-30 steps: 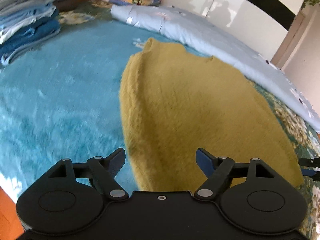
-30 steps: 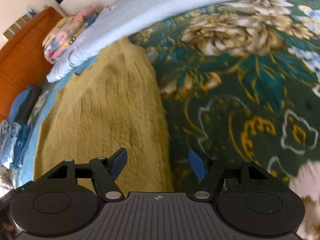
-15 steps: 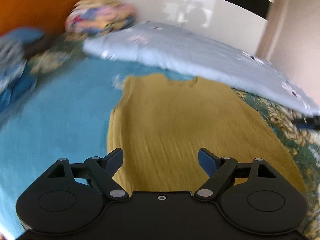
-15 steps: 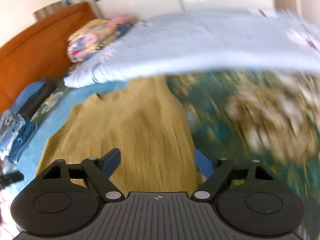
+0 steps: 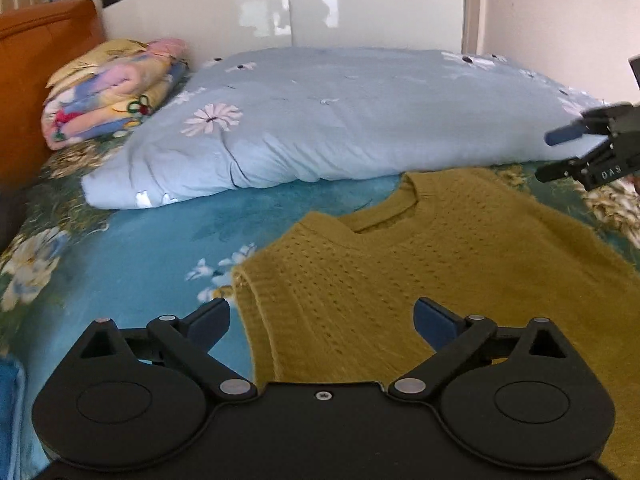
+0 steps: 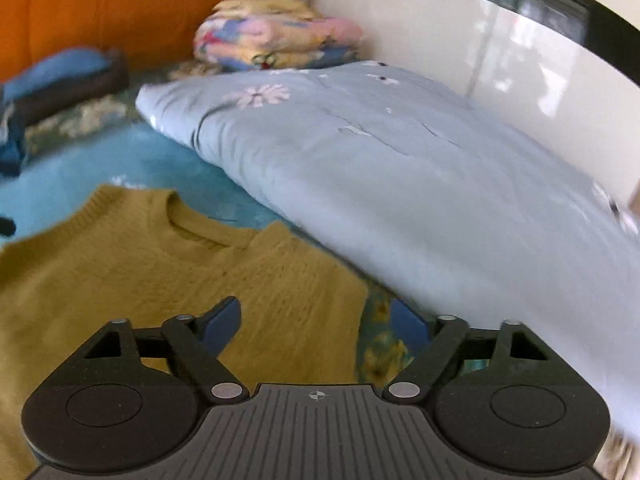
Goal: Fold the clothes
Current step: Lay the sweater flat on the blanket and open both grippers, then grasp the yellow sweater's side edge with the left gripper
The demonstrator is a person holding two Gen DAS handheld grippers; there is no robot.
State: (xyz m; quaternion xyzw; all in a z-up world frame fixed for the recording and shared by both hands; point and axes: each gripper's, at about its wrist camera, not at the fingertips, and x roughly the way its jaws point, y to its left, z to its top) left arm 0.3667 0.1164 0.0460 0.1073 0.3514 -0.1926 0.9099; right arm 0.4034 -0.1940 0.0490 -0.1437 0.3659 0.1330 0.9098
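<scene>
A mustard knitted sweater [image 5: 440, 280] lies flat on the bed with its neckline [image 5: 400, 208] toward the quilt. My left gripper [image 5: 322, 316] hovers over the sweater's left shoulder edge. Its jaws are opening wide, and the pads [image 5: 212, 318] touch nothing. In the right wrist view the sweater [image 6: 160, 272] fills the lower left. My right gripper [image 6: 316, 318] hangs over the right shoulder corner [image 6: 352, 292]. Its jaws are closing with the cloth below them, but they do not pinch it. The right gripper [image 5: 580, 148] also shows at the far right of the left wrist view.
A light blue quilt with daisies [image 5: 340, 120] lies just beyond the collar. A folded colourful blanket [image 5: 112, 92] sits by the orange headboard [image 5: 40, 80]. Folded clothes [image 6: 60, 80] are stacked at the far left. The teal floral bedspread [image 5: 140, 248] surrounds the sweater.
Both grippers have travelled from the sweater's lower end up to its shoulders and rolled level. The collar is now close in both views. The left jaws stand wider.
</scene>
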